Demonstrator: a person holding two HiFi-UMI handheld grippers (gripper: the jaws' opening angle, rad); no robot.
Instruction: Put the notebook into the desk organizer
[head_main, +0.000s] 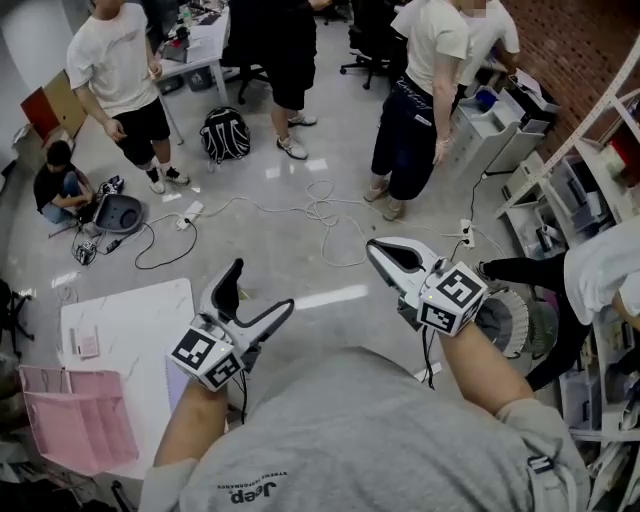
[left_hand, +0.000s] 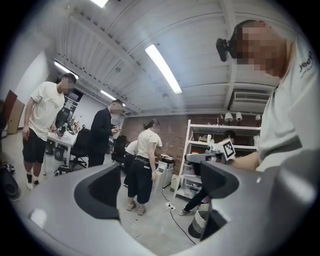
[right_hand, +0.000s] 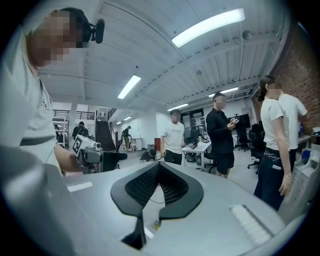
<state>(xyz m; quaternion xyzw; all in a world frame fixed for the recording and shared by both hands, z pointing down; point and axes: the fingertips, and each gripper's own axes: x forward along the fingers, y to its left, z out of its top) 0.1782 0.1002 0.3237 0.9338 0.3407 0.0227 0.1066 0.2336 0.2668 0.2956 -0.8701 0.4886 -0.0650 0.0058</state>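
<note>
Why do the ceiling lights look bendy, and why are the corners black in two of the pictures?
Left gripper view: a wide-angle lens bows the long white ceiling light and leaves the corners black. Right gripper view: the same curving and dark rim, with the bright ceiling light strip glaring white. Head view: lines look straighter, and pale patches of light shine on the glossy grey floor.

A black backpack (head_main: 225, 134) and tangled white cables (head_main: 322, 208) lie on the grey floor (head_main: 340, 120) among standing people (head_main: 120, 70).
</note>
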